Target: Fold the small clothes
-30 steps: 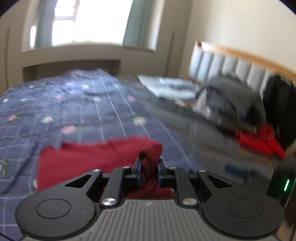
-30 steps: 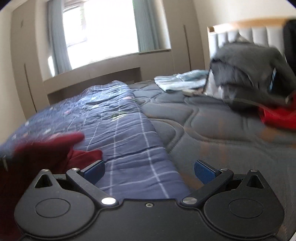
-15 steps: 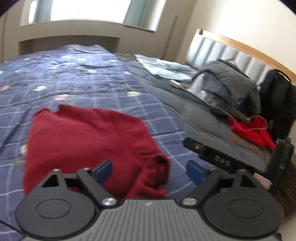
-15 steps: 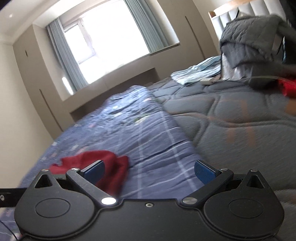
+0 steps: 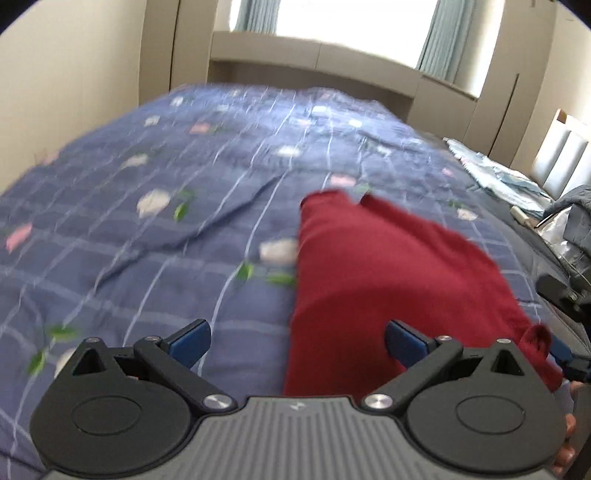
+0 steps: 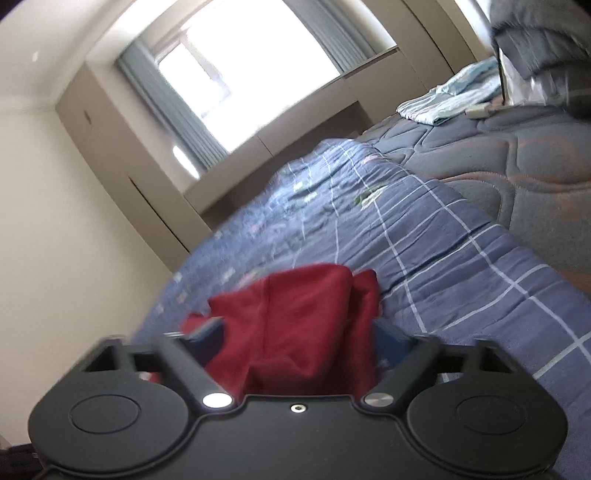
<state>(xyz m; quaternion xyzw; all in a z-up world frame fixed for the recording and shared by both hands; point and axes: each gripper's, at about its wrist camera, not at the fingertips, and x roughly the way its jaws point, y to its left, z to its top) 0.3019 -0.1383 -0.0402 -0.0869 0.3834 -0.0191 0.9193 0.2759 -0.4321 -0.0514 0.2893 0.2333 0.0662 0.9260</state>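
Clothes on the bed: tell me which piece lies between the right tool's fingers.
The dark red garment, spread on the blue checked quilt. The pale blue clothes and the grey jacket lie far off, near the headboard.

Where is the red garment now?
The red garment lies on the blue quilt, right of centre in the left wrist view. In the right wrist view it sits between the closing right gripper's fingers.

Left gripper (image 5: 295,339) jaws spread wide, opening, pitched down, nothing clamped between its blue pads (image 5: 190,338). Right gripper (image 6: 301,341) tilted slightly down and rolled, jaws closing, pads not visibly pressing yet. Part of a hand (image 5: 567,435) shows at the left view's lower right edge.
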